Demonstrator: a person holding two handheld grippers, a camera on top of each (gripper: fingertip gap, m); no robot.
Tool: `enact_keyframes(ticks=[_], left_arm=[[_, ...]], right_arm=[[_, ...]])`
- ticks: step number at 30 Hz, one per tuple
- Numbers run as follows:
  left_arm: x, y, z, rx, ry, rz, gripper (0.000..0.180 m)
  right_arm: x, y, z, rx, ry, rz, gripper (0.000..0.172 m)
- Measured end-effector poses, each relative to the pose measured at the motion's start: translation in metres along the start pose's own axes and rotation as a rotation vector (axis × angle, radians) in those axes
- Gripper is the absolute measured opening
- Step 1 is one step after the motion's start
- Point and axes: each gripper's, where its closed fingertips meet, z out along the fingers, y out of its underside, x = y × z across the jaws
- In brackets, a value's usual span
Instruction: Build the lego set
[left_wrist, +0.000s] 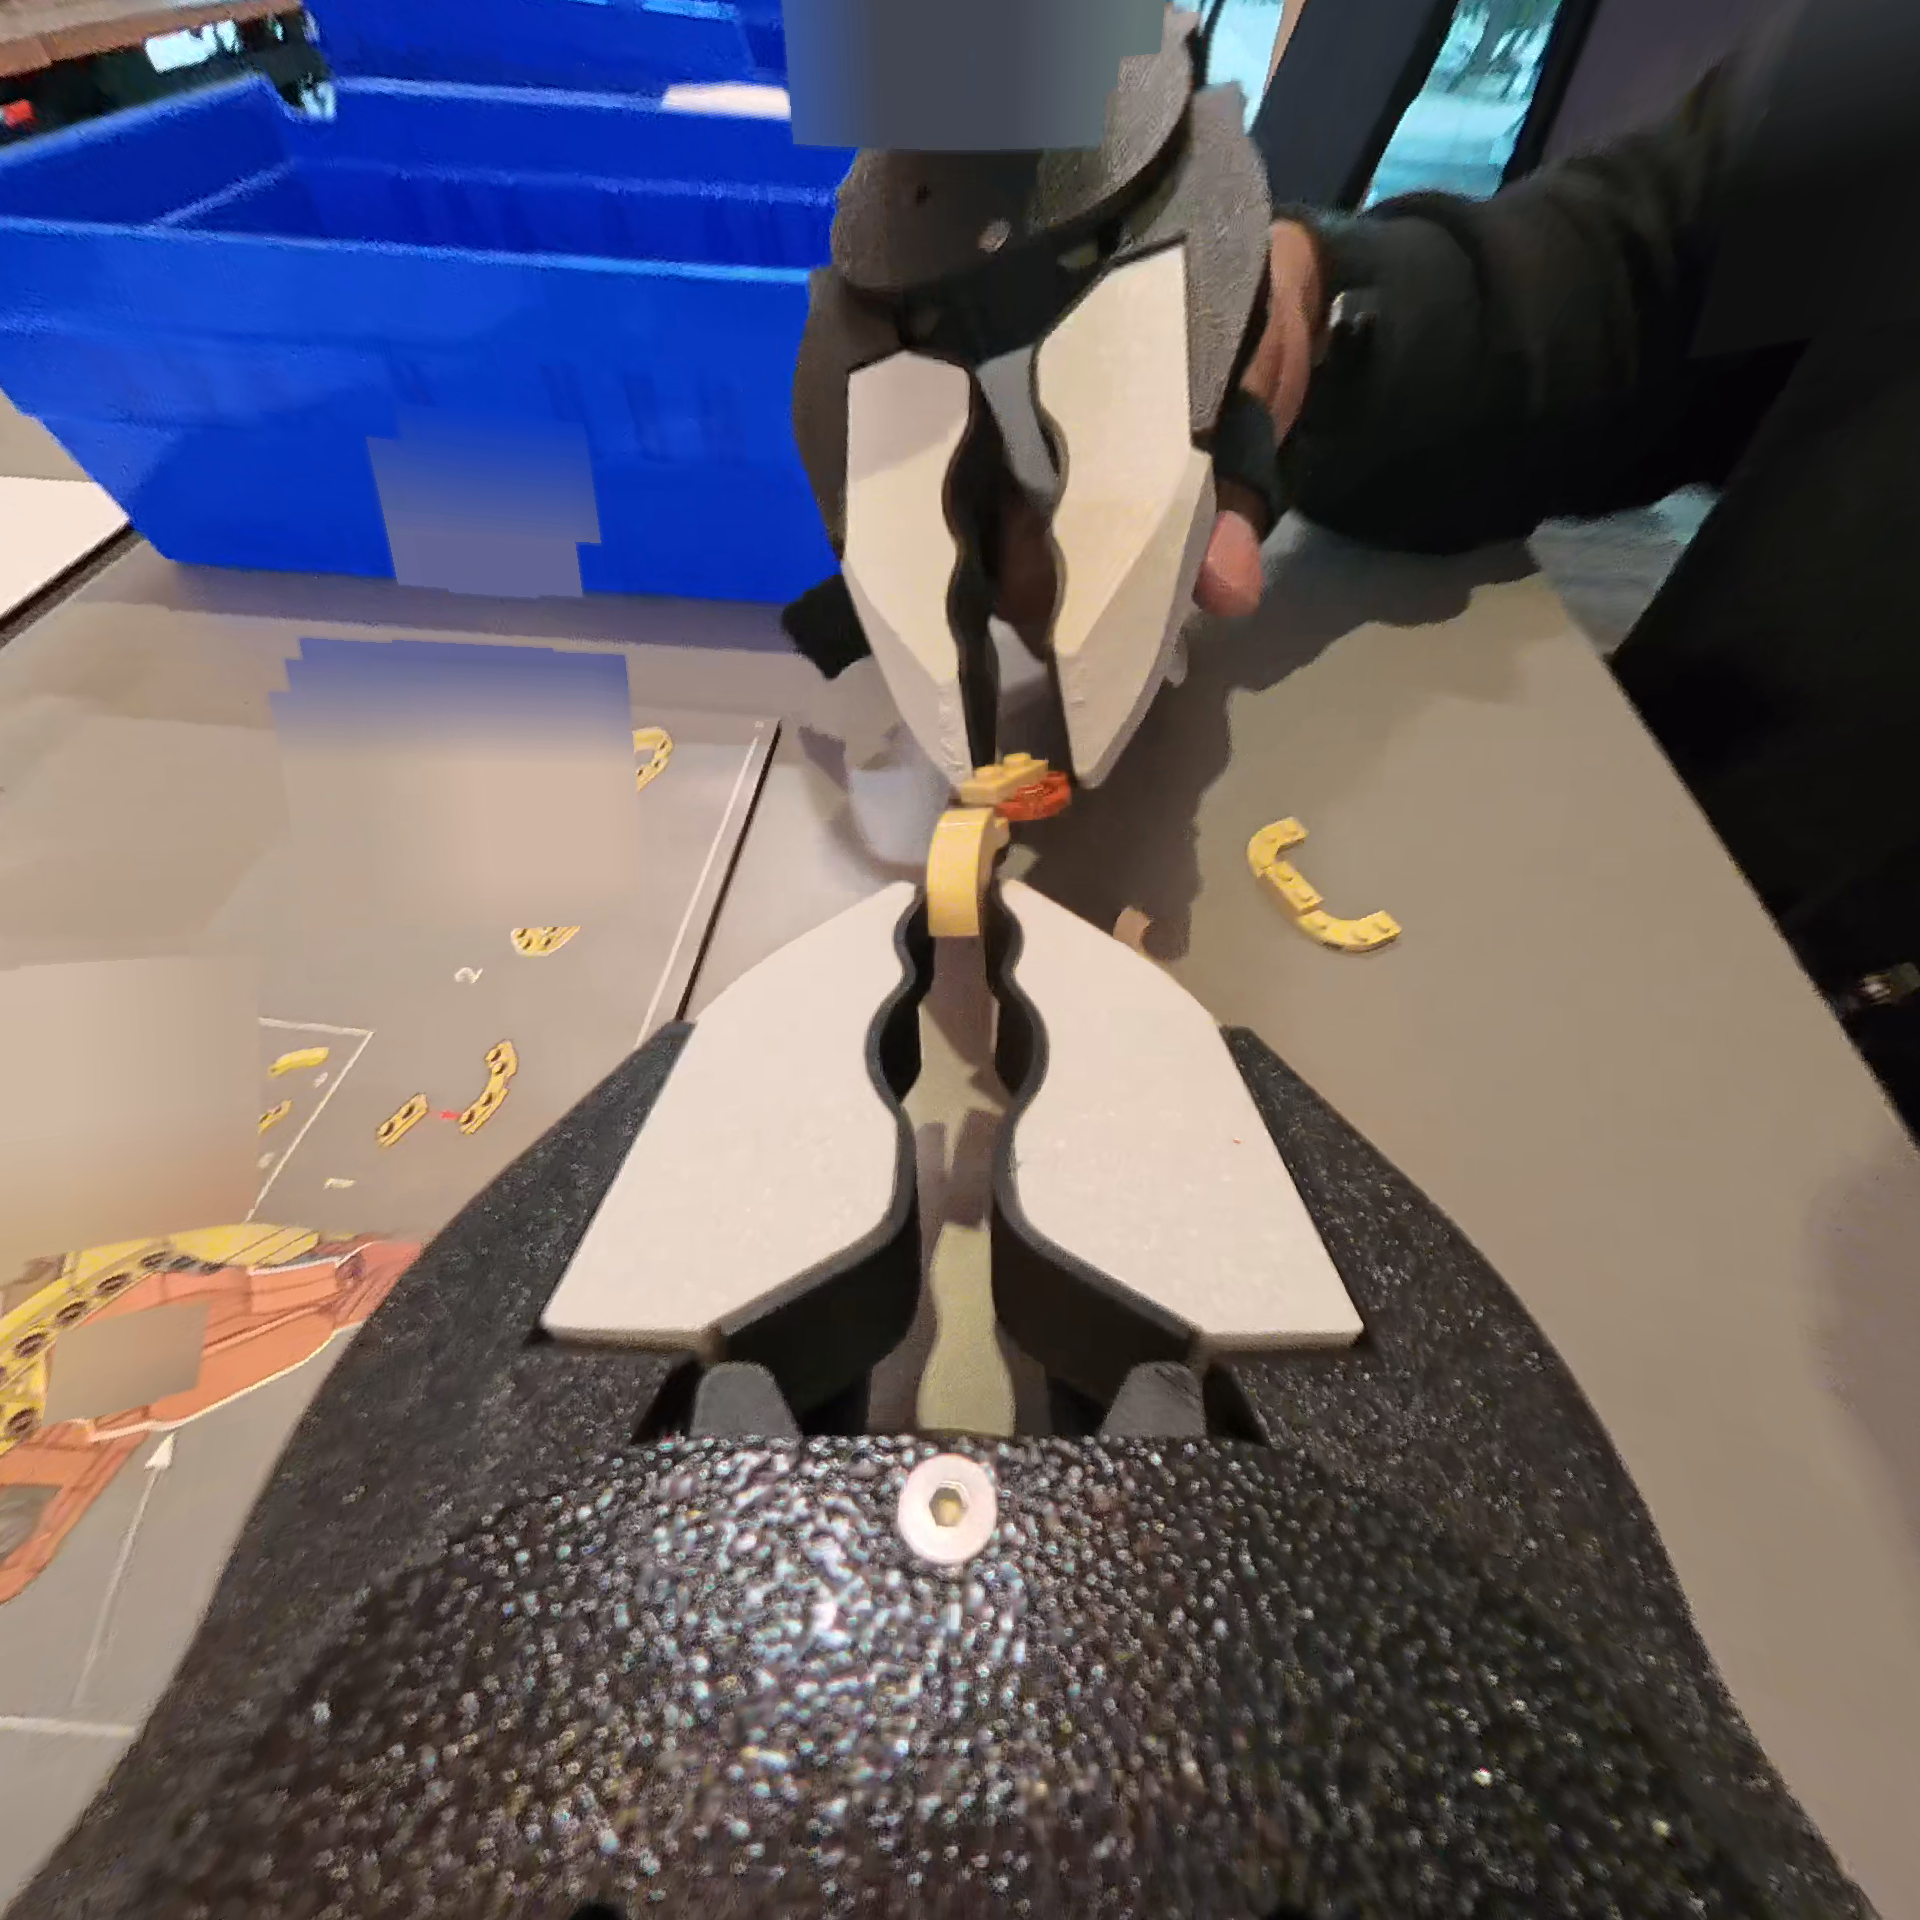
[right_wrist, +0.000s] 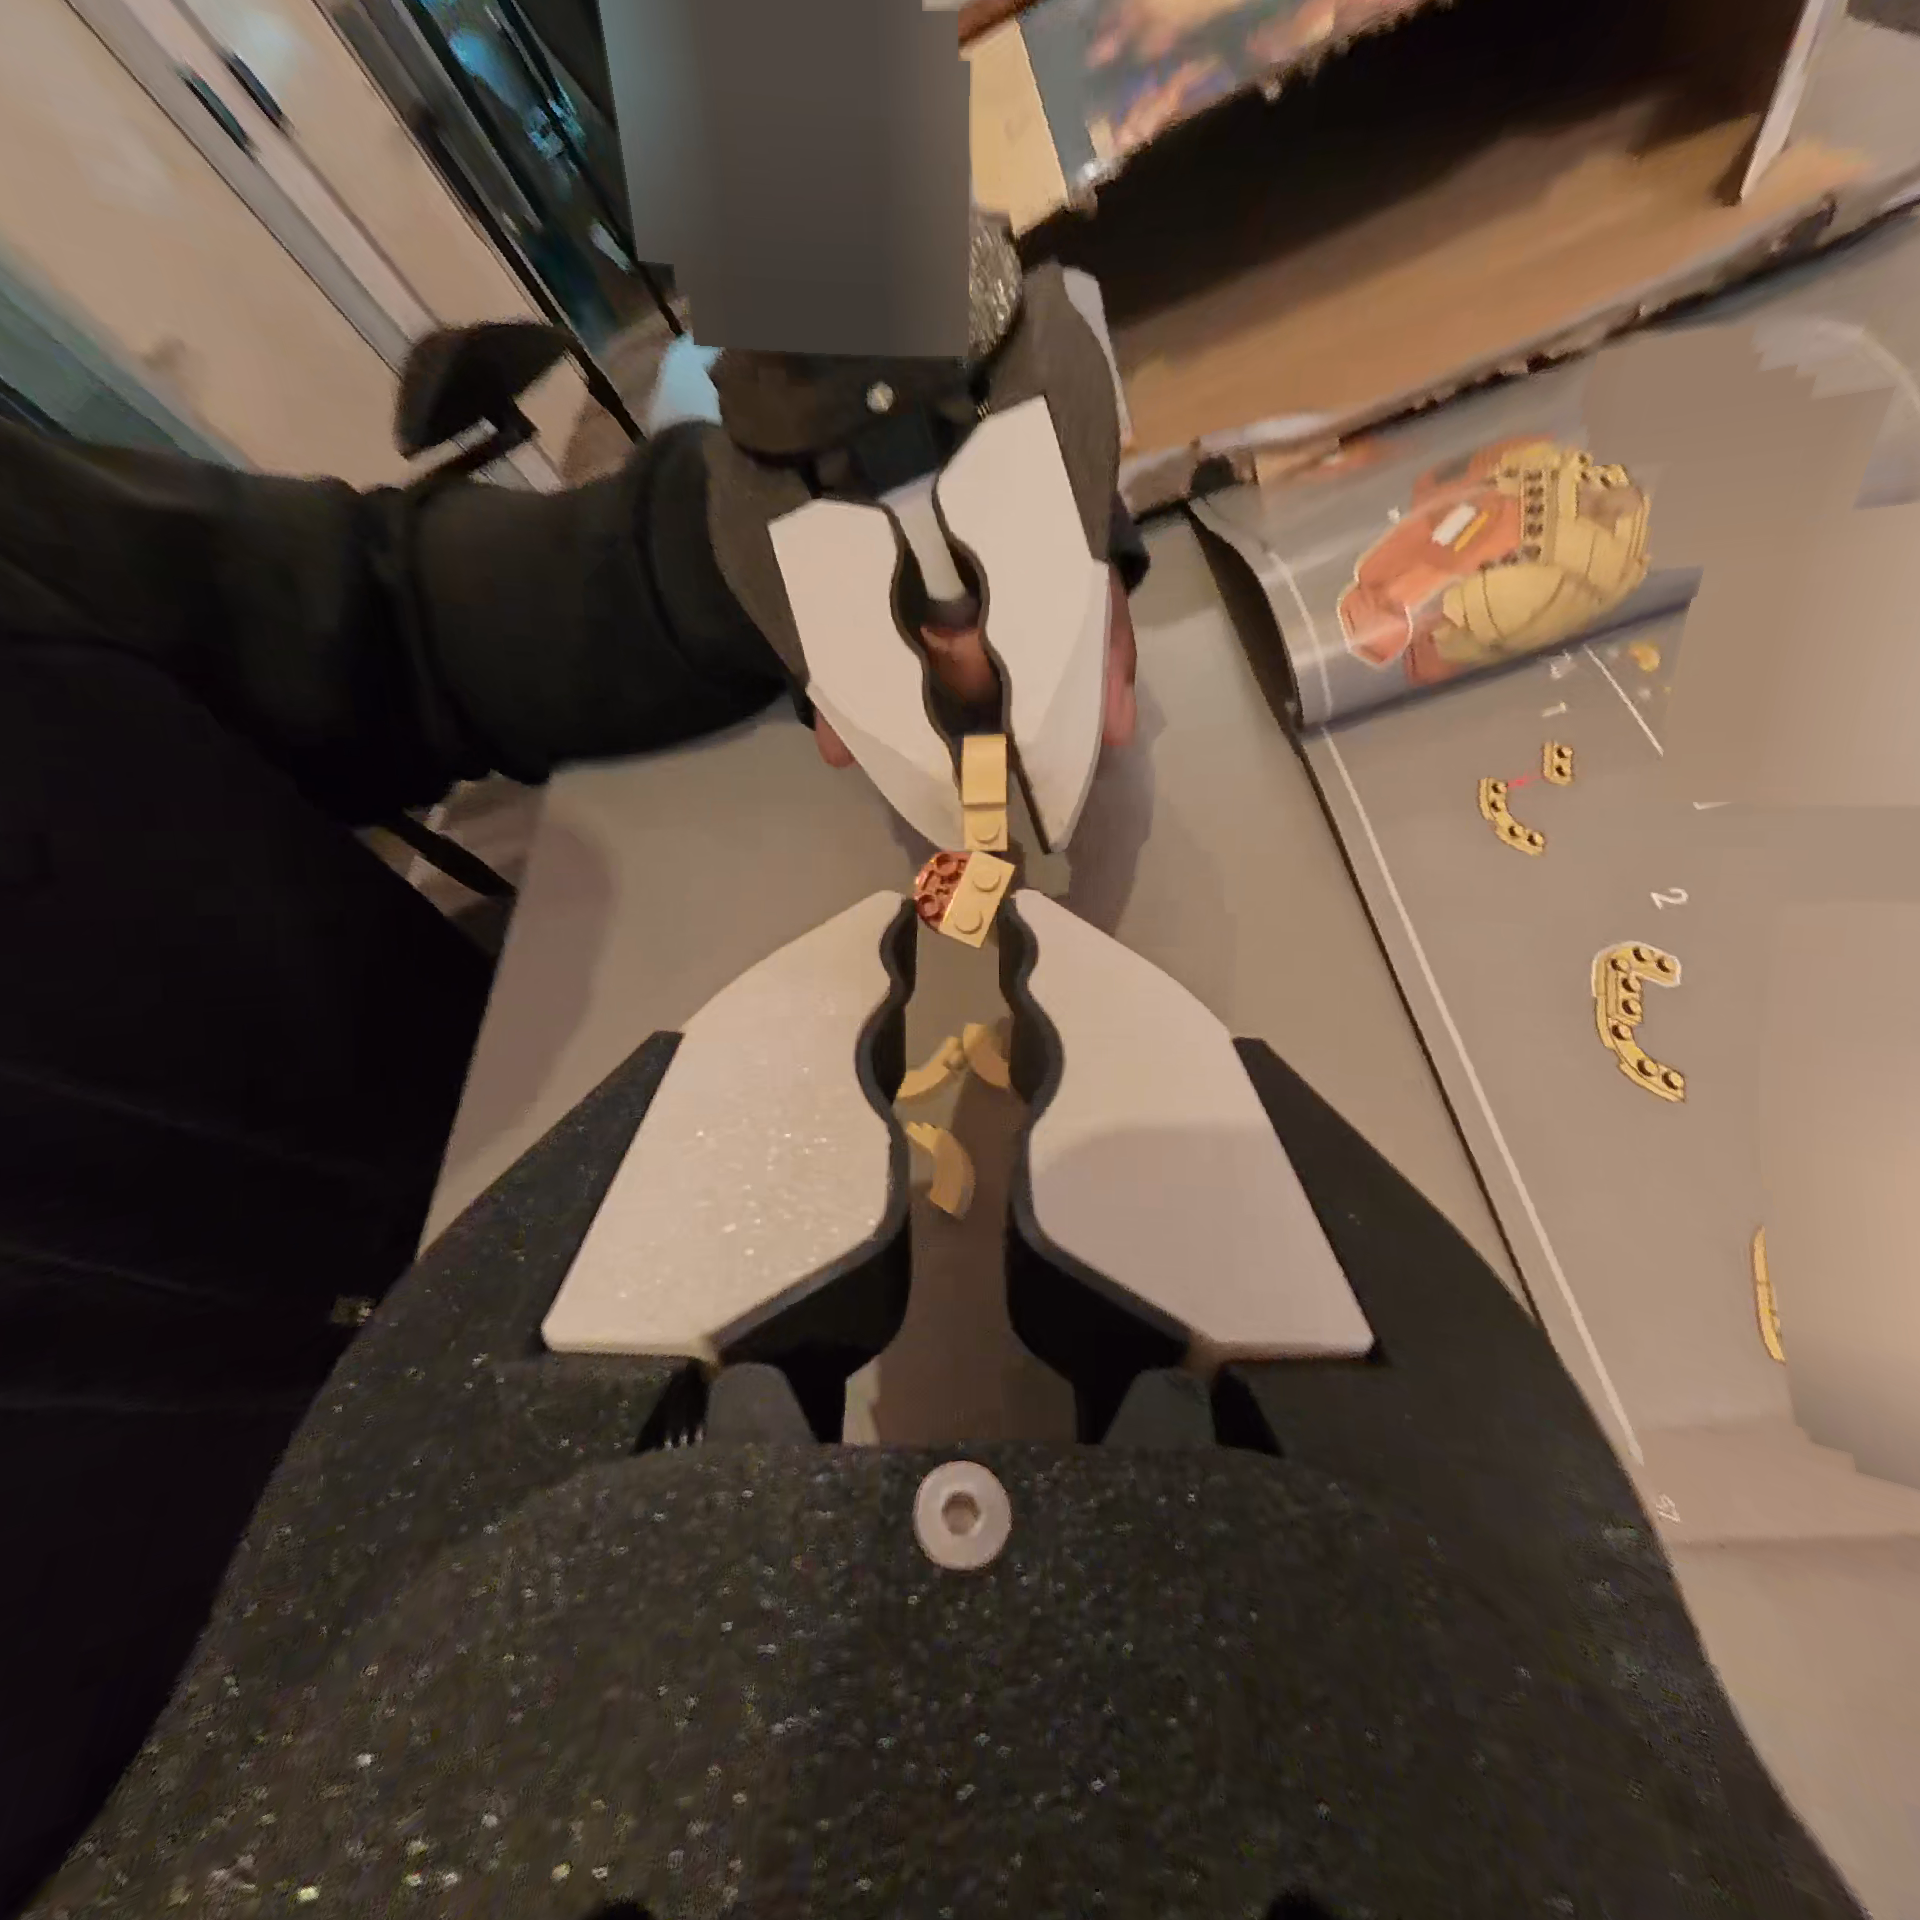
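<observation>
Two hand-held grippers met tip to tip above the grey table (left_wrist: 1507, 1039), each clamped on a small plastic brick piece. The left hand-held gripper (left_wrist: 961, 914) pinched a tan curved arch brick (left_wrist: 961, 873) between its white fingertips, the piece's long axis running straight out along the fingers toward the other tool. Just beyond the arch brick, nearly touching its far end, the right hand-held gripper (right_wrist: 961, 920) gripped a tan two-stud plate joined to an orange round plate (right_wrist: 961, 896), that pair lying crosswise to the arch brick. To the right of the arch brick, well apart on the table, lay a tan C-shaped chain of curved plates (left_wrist: 1314, 888); to its left lay a printed instruction sheet (left_wrist: 416, 1039), and behind it stood blue plastic bins (left_wrist: 312, 343).
</observation>
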Motion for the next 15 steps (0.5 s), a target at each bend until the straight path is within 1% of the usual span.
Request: enact_keyframes(ticks=[6,15], left_arm=[[0.005,-0.017,0.0,0.111,0.036,-0.058,0.008],[0.011,-0.015,0.003,0.094,0.056,-0.039,0.009]], right_arm=[[-0.01,-0.002,-0.002,0.015,-0.038,0.006,0.014],[-0.015,-0.002,-0.001,-0.001,-0.043,0.002,0.014]])
